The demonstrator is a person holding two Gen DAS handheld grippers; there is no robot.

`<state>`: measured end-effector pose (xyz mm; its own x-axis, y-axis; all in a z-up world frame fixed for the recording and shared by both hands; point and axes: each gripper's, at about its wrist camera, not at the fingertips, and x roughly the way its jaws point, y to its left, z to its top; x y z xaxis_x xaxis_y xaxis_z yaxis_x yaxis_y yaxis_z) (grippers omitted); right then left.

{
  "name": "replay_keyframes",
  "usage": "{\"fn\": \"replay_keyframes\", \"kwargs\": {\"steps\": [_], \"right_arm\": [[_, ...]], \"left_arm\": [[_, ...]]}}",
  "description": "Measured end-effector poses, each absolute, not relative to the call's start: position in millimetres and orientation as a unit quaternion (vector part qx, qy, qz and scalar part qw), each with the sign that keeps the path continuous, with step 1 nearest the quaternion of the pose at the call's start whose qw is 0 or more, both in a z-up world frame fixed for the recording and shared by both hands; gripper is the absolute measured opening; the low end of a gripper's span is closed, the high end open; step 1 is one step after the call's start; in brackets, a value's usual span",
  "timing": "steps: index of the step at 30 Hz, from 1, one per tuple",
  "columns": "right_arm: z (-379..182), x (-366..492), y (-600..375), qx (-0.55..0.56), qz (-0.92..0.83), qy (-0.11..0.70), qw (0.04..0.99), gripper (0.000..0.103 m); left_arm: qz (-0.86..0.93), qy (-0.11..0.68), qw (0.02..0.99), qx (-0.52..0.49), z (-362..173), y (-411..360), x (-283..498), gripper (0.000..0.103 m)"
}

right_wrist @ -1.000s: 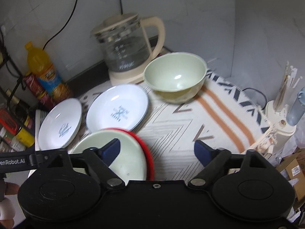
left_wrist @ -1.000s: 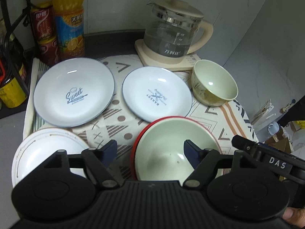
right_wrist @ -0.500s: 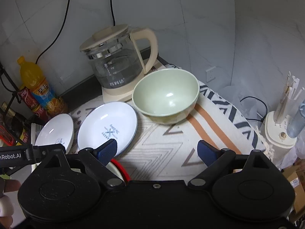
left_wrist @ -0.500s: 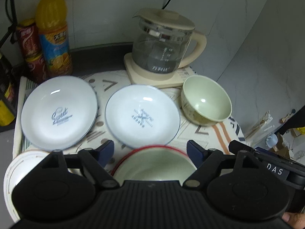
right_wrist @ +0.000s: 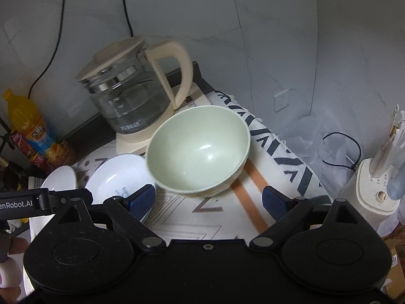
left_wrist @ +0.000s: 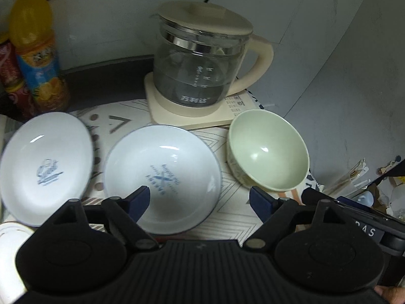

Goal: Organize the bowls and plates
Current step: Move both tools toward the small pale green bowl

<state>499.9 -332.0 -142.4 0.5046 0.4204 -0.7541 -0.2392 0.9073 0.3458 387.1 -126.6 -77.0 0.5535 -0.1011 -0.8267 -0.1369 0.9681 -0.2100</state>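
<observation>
Judging by the spread, I've stacked nothing yet: bowl (right_wrist: 197, 149) and plates (left_wrist: 162, 177) lie apart, perhaps more hidden; both claws (left_wrist: 200, 200) (right_wrist: 208, 200) gape empty.

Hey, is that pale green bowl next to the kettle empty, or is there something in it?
Empty. The green bowl sits upright on the patterned cloth, and both views show its bare glazed inside with only light glints, no food or liquid.

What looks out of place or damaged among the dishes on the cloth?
Nothing stands out. The green bowl stands upright beside the kettle, the two white plates lie flat on the patterned cloth, and no chip or spill shows.
</observation>
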Motion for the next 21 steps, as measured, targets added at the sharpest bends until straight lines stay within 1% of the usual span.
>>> {"fn": "replay_keyframes", "kwargs": {"steps": [9,13,15,18,19,21], "right_arm": [[-162,537,-336,0.099,0.210,0.474,0.850,0.090],[-169,549,-337,0.104,0.217,0.479,0.844,0.086],[-174,554,-338,0.112,0.222,0.480,0.841,0.085],[-177,560,-339,0.118,0.226,0.474,0.843,0.085],[-179,561,-338,0.117,0.225,0.473,0.844,0.083],[-183,565,-337,0.114,0.221,0.480,0.841,0.077]], "left_arm": [[0.020,0.482,0.865,-0.138,-96,-145,419,0.084],[0.025,0.485,0.862,-0.144,-103,-149,431,0.083],[0.025,0.485,0.862,-0.146,-106,-151,437,0.081],[0.023,0.487,0.860,-0.150,-110,-153,445,0.081],[0.023,0.488,0.860,-0.151,-111,-154,447,0.081],[0.024,0.487,0.860,-0.152,-114,-156,451,0.080]]}}
